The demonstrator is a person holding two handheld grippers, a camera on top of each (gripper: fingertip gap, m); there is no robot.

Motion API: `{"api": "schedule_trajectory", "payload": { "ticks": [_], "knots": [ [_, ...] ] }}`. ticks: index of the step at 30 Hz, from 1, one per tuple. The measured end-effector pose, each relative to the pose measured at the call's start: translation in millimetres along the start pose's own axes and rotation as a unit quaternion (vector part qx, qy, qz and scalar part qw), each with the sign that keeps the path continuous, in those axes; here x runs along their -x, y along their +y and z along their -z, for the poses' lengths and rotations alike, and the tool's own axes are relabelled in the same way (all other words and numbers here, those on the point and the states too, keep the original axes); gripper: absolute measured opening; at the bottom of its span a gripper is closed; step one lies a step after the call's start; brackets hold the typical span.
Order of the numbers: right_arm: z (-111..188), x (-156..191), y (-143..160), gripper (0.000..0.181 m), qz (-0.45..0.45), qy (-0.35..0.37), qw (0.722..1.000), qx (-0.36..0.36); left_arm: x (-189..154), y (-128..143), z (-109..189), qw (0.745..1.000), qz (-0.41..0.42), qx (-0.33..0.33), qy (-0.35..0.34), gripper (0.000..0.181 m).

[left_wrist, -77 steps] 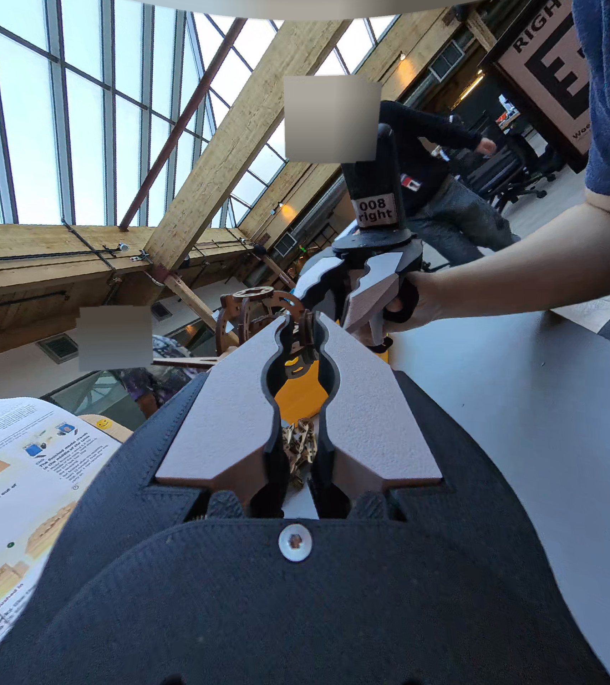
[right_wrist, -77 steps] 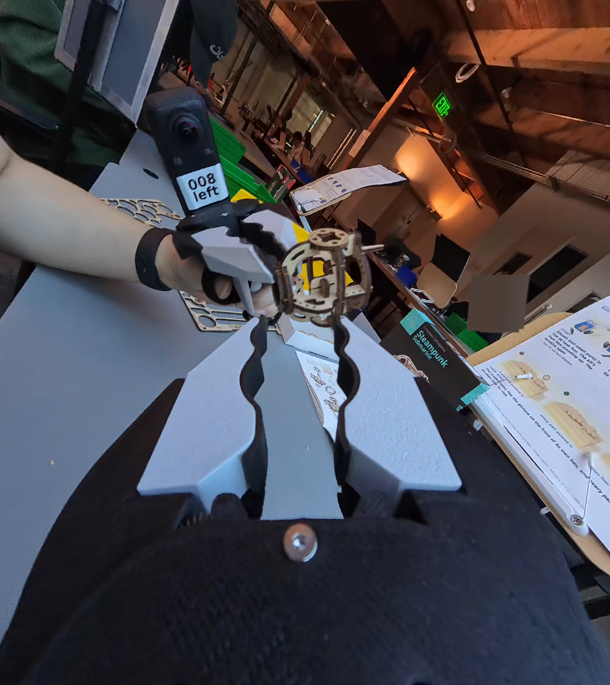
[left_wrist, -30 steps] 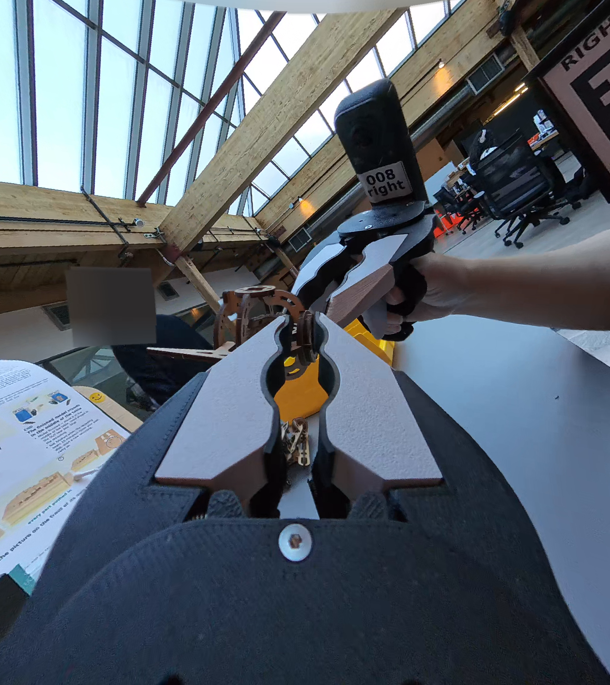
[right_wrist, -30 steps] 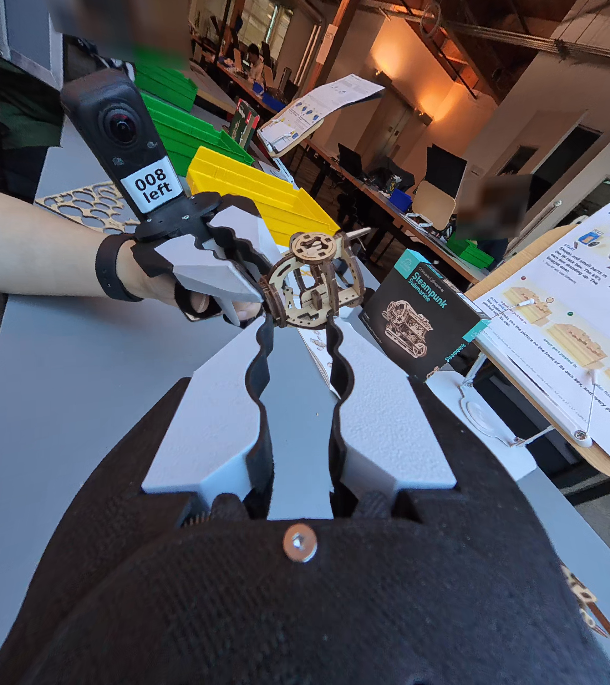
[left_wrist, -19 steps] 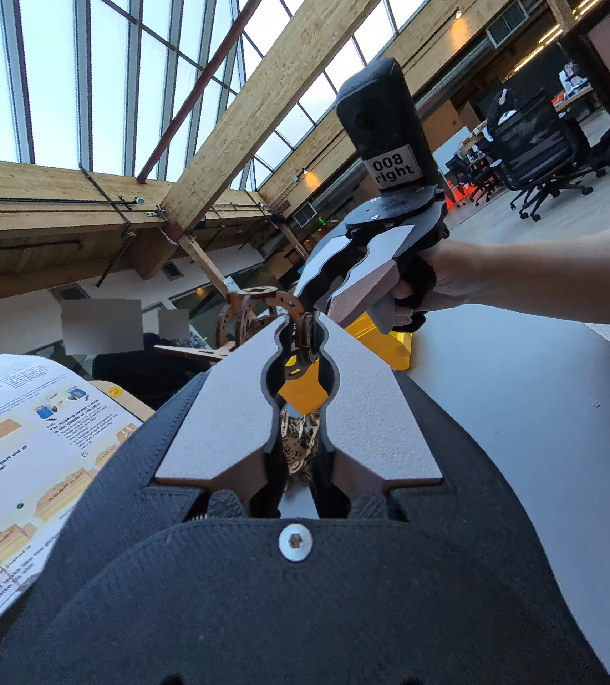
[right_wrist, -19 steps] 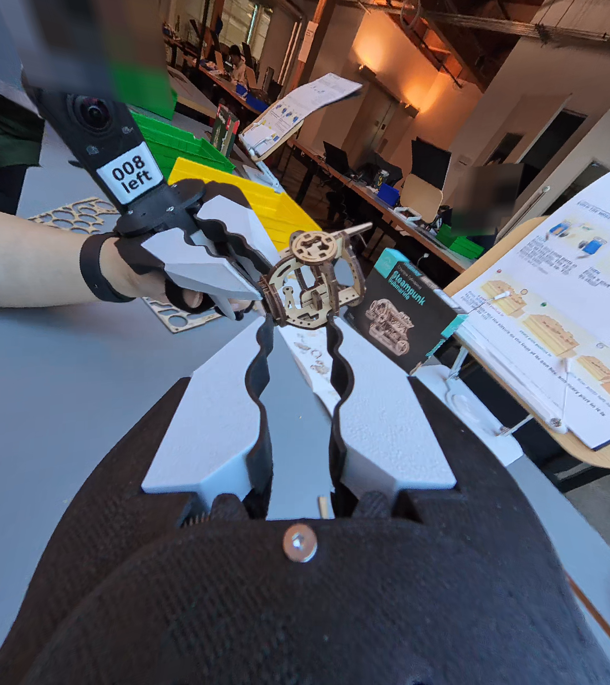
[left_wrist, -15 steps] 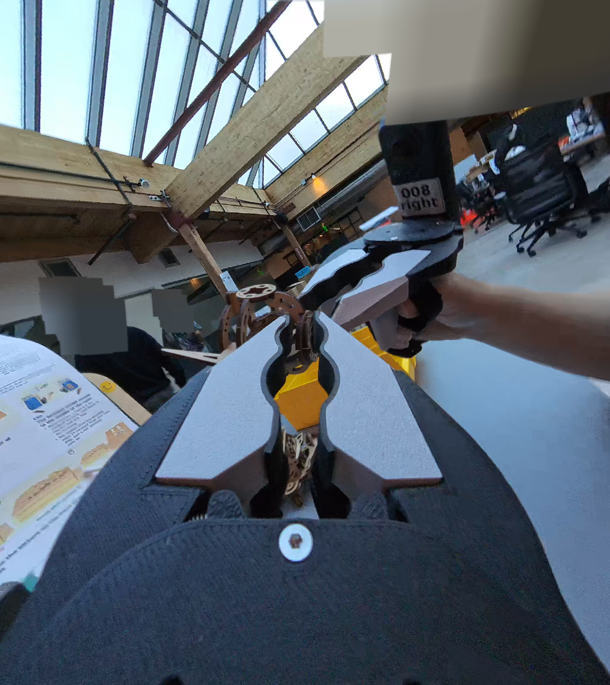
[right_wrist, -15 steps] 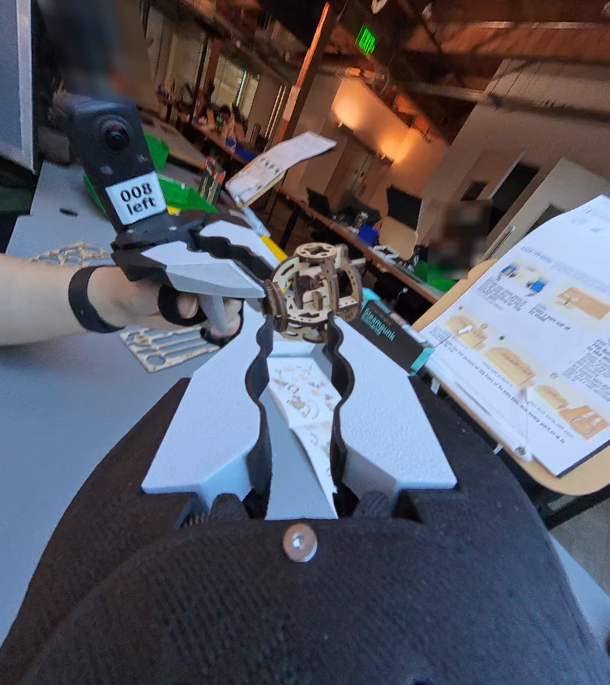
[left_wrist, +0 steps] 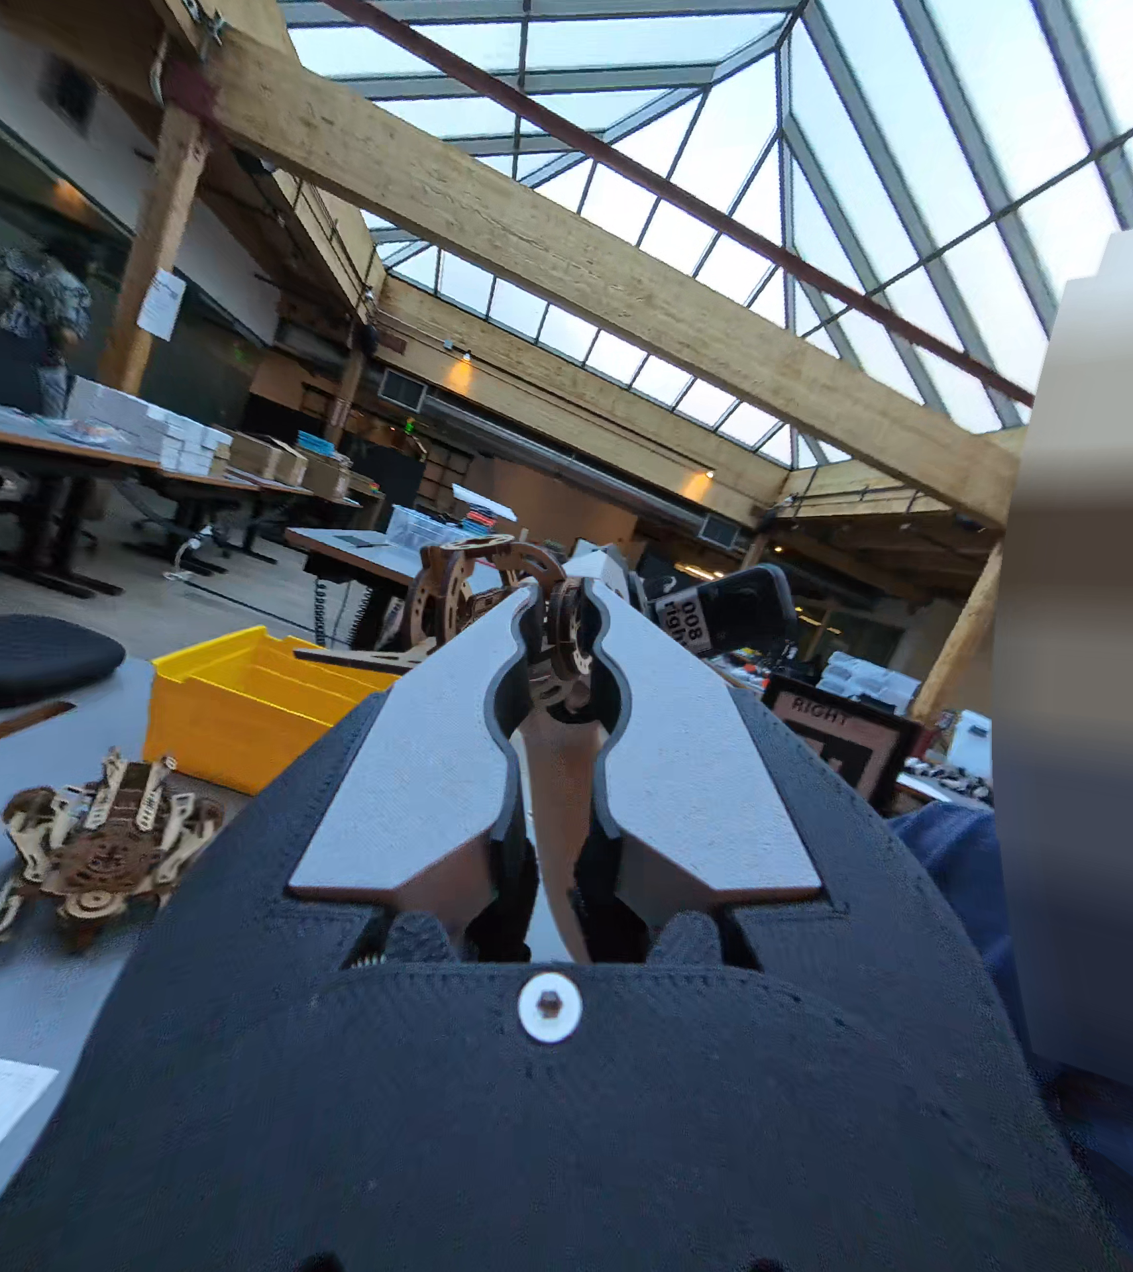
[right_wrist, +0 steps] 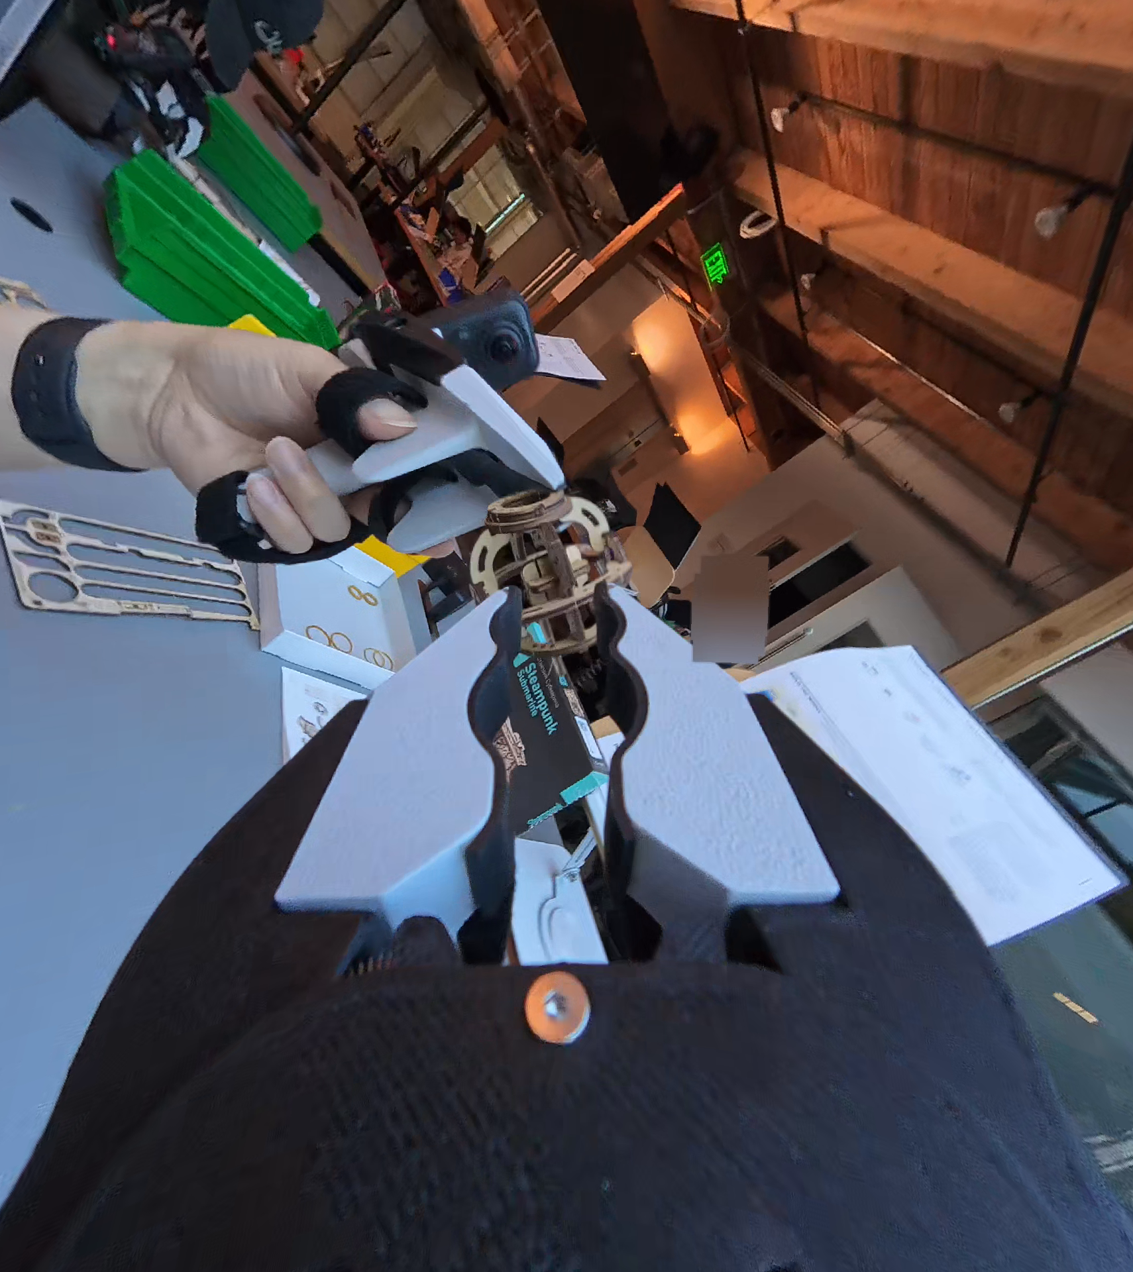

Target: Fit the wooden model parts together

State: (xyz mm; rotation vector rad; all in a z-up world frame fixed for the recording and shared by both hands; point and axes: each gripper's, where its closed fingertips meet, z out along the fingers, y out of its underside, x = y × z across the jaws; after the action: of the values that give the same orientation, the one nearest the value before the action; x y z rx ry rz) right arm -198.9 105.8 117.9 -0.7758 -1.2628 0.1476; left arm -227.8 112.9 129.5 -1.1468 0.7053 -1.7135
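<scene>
the model (right_wrist: 543, 564) hangs in the air above the counter (right_wrist: 68, 723), pinched from two sides: the left gripper (left_wrist: 560, 606) has its jaws pressed on a wheel at one edge, the right gripper (right_wrist: 553, 606) has its jaws clamped on the frame. a second wooden assembly (left_wrist: 92, 843) lies on the counter beside a yellow bin (left_wrist: 254, 695).

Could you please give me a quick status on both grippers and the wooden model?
Left gripper and right gripper both shut on the wooden model, held above the table. Nothing in the way.

Daylight is pouring through the skylight (left_wrist: 791, 172); your right view is glowing dim orange, bending and blurring at the edges.
</scene>
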Motion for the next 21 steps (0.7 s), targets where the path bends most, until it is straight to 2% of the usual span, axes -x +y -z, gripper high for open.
{"api": "schedule_trajectory", "payload": {
  "ticks": [5, 9, 12, 15, 19, 21],
  "knots": [
    [-16.0, 9.8, 2.8, 0.016, 0.023, -0.006, 1.0, 0.008, 9.5, 15.0, 5.7, 0.997, 0.06, 0.04, 0.003, 0.008],
    [-16.2, 23.2, 10.6, 0.011, 0.029, -0.038, 0.999, 0.025, 12.6, 22.5, 5.6, 0.996, 0.08, 0.049, 0.006, 0.008],
    [-13.4, 23.3, 14.1, 0.002, 0.042, -0.032, 0.998, 0.042, 12.3, 25.7, 4.1, 0.996, 0.076, 0.056, 0.001, 0.008],
    [-11.5, 26.4, 12.3, 0.001, 0.036, -0.041, 0.998, 0.041, 9.5, 26.6, 2.6, 0.996, 0.07, 0.056, 0.001, 0.008],
    [-8.5, 28.2, 4.9, 0.0, 0.036, -0.044, 0.998, 0.008, 1.4, 23.9, 1.6, 0.998, 0.045, 0.053, 0.0, 0.01],
    [-4.7, 29.2, -0.7, 0.0, 0.035, -0.049, 0.998, -0.017, -7.3, 18.6, 3.2, 0.998, 0.03, 0.047, 0.01, 0.017]
  ]
}}
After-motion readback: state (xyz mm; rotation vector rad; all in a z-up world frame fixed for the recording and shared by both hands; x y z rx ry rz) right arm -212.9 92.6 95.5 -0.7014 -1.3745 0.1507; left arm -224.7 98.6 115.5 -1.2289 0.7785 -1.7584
